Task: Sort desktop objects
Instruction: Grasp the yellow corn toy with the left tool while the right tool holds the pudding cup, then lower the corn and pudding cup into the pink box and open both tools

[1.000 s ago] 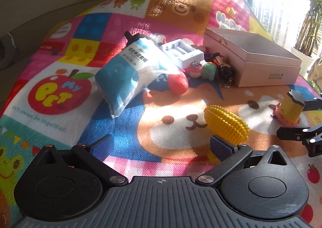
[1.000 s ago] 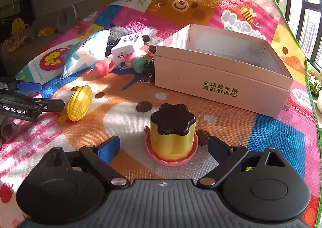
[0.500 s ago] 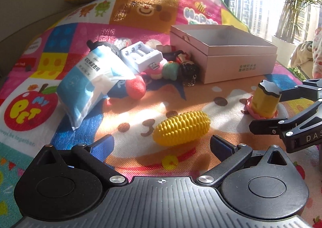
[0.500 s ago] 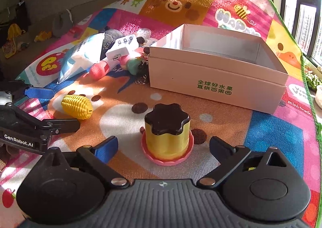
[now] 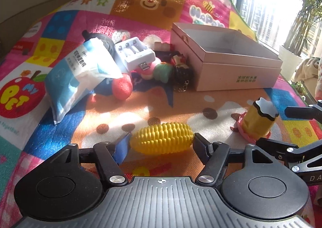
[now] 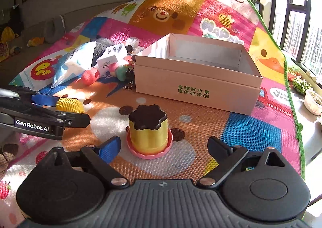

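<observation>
A yellow toy corn (image 5: 162, 140) lies on the colourful mat, crosswise between the fingers of my left gripper (image 5: 161, 144). Its jaws are closing and the pads touch both ends of the corn. The right wrist view shows the same grip at the left, left gripper (image 6: 66, 110) around the corn (image 6: 69, 105). A yellow pudding toy (image 6: 149, 129) with a dark top and pink base stands upright between the fingers of my right gripper (image 6: 164, 146). Those jaws are wide and closing slightly, with gaps on both sides. An open pink cardboard box (image 6: 193, 87) stands behind it.
Left of the box (image 5: 237, 75) lies a pile: a blue-and-white packet (image 5: 80, 75), a white battery charger (image 5: 136, 54), a red plush piece (image 5: 121, 87), and small keychain toys (image 5: 181, 75). The mat's green edge (image 6: 289, 87) runs down the right, by the window.
My left gripper swung right until the corn lay between its fingers, then its jaws narrowed onto the corn's ends. The right gripper stayed around the pudding toy.
</observation>
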{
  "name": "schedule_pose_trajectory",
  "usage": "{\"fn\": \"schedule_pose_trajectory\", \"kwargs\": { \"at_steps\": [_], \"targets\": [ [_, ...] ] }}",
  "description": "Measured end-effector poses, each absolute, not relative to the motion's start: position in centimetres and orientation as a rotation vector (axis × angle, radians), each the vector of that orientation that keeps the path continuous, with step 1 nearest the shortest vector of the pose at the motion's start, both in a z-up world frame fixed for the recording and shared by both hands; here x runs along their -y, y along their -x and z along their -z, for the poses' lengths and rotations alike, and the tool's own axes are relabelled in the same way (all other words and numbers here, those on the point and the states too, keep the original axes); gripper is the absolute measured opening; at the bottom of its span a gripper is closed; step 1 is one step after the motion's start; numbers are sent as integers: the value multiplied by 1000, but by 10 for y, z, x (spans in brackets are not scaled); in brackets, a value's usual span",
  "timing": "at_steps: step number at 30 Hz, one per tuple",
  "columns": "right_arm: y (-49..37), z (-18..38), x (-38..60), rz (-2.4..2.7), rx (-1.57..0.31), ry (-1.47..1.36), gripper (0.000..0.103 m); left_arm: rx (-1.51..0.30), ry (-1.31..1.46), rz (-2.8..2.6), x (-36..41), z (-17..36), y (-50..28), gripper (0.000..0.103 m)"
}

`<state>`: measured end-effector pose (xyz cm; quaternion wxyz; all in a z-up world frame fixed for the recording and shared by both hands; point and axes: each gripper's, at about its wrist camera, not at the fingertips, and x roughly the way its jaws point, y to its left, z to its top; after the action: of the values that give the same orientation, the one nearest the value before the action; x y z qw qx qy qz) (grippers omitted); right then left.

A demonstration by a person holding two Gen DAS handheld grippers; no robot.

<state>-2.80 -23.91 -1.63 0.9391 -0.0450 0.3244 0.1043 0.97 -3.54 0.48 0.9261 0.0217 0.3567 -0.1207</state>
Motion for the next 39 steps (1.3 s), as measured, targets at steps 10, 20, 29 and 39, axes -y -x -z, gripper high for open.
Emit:
{"fn": "schedule_pose_trajectory", "kwargs": {
  "at_steps": [10, 20, 29, 39],
  "targets": [
    [1, 21, 216, -285, -738, 99, 74, -721, -76, 277, 17, -20, 17, 72],
    [53, -28, 249, -339, -766, 74, 56, -591, -192, 423, 43, -60, 49, 72],
    [9, -131, 286, -199, -488, 73, 56, -323, -268, 467, 116, -101, -38, 80],
    [-94, -95, 339, -2, -570, -21, 72, -502, -143, 317, 53, -69, -69, 100]
  ]
}}
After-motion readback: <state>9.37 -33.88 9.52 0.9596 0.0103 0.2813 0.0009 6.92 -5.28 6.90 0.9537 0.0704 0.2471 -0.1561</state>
